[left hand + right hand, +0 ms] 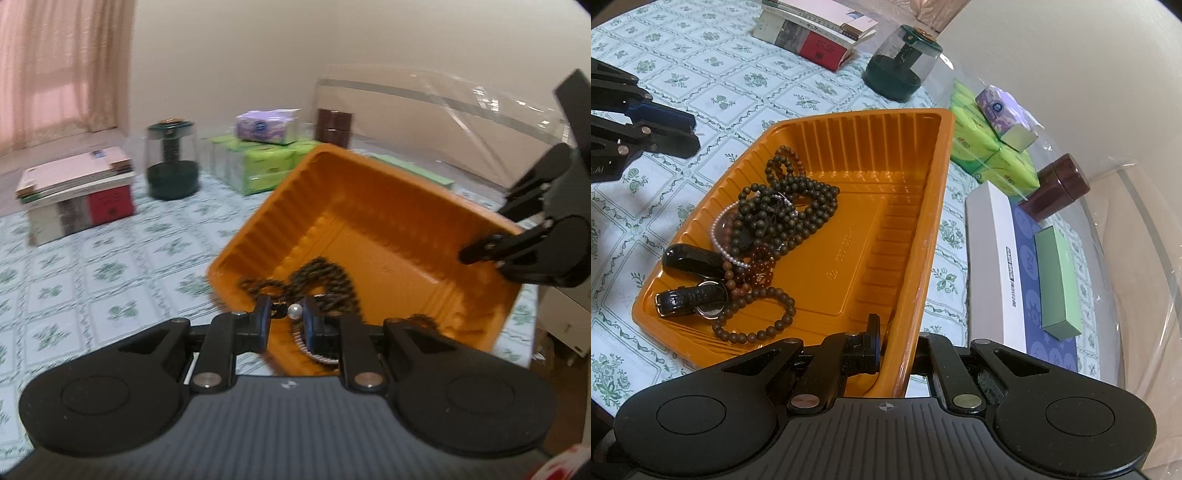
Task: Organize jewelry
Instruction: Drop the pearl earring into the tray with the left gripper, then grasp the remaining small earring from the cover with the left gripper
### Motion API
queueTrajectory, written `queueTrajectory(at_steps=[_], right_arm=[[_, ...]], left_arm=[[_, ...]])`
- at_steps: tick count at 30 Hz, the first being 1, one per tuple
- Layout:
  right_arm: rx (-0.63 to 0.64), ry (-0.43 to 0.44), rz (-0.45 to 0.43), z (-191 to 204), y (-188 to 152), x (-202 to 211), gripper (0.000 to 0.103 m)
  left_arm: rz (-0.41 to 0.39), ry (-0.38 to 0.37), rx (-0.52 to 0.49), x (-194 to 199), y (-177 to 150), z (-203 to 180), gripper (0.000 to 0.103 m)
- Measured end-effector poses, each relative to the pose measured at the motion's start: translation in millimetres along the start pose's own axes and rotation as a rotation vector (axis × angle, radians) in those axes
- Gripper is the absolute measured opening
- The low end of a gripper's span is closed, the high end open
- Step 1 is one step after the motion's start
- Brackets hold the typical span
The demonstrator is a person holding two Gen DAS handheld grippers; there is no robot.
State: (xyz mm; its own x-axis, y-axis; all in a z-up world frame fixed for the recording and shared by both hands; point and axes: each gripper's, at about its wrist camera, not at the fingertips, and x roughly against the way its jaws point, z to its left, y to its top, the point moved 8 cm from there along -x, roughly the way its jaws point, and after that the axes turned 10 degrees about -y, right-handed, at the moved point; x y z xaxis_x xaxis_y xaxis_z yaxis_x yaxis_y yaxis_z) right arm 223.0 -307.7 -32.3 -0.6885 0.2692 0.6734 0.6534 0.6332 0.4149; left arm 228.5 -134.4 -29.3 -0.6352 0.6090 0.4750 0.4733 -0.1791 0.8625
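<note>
Pads of the left gripper [286,312] pinch a small pearl [294,311], apparently an earring or pendant, just above the near rim of the orange tray [369,206]. Right gripper [897,347] is clamped on the tray's near wall, steadying it. Inside, at the tray's left, lie dark bead strands [790,192], a pearl bracelet [718,232], a reddish bracelet [759,264] and a watch [690,299], all tangled together. Judging by this, gathering is mostly done; the pearl piece seems not yet placed, and sorting the pile remains.
</note>
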Motion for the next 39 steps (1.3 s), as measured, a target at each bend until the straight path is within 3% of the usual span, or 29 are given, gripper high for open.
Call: queueTrajectory(at_steps=[3,9,24,26,27,29,34,39], right_arm=[[-0.003,0.001,-0.002,0.1,0.1,0.3,0.005],[-0.005,0.003,-0.002,-0.7,-0.5,0.3,0.005],[-0.007,0.003,-0.003,-0.8,-1.0,0.3,0.005],[-0.007,0.003,-0.002,-0.7,-1.1,0.4,0.005],[-0.006,0.003,-0.002,-0.7,-1.1,0.4,0.005],[-0.007,0.003,-0.002,-0.9,-1.1,0.4,0.005],[-0.008,0.004,-0.001,-0.3,-0.6,0.6,0.005],[-0.009,0.004,-0.001,-0.2,-0.5,0.9,0.005]], left_arm=[[0.003,-0.068,-0.026,-3.0,2.1,-12.1,0.016],[0.030,-0.132,-0.071,-15.6,-0.9,-36.1,0.016],[0.065,-0.193,-0.124,-36.6,-3.5,-69.2,0.016],[0.076,-0.191,-0.132,-38.6,-5.0,-71.5,0.017],[0.081,-0.189,-0.134,-40.0,-6.2,-72.6,0.027],[0.084,-0.190,-0.132,-39.5,-8.4,-72.9,0.034],[0.080,-0.161,-0.111,-31.0,-11.4,-56.7,0.034],[0.063,-0.059,-0.051,-10.1,-14.9,-11.9,0.037]])
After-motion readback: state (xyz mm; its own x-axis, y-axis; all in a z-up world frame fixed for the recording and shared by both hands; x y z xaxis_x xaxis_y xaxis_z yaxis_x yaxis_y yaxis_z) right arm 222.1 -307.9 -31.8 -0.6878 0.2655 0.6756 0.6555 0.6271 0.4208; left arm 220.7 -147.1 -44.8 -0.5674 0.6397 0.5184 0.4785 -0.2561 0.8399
